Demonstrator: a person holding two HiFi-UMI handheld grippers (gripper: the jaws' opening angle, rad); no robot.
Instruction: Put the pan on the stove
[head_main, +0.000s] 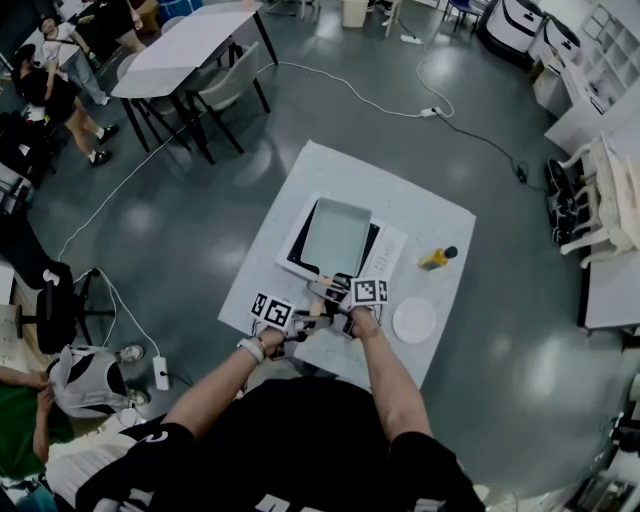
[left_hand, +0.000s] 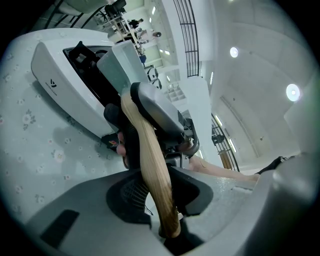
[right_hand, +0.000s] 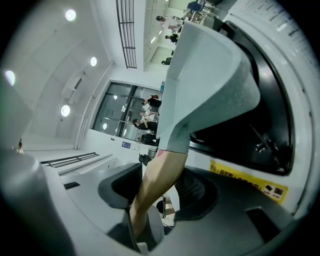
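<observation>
A square grey pan (head_main: 335, 235) with a wooden handle (head_main: 322, 292) is over the black top of the white stove (head_main: 296, 252); whether it rests on the stove I cannot tell. Both grippers hold that handle at the table's near edge. My left gripper (head_main: 302, 322) is shut on the handle's end (left_hand: 152, 170), with the pan (left_hand: 122, 62) and the stove (left_hand: 57, 75) ahead of it. Further up the same handle sits my right gripper (head_main: 340, 303), and its pads press on the wood (right_hand: 155, 192) just below the pan (right_hand: 210, 85).
The stove stands on a white flowered table (head_main: 410, 210). A white plate (head_main: 414, 320) lies at its near right and a yellow bottle (head_main: 437, 257) lies beyond that. Cables run over the grey floor, and more tables, chairs and people are at the far left.
</observation>
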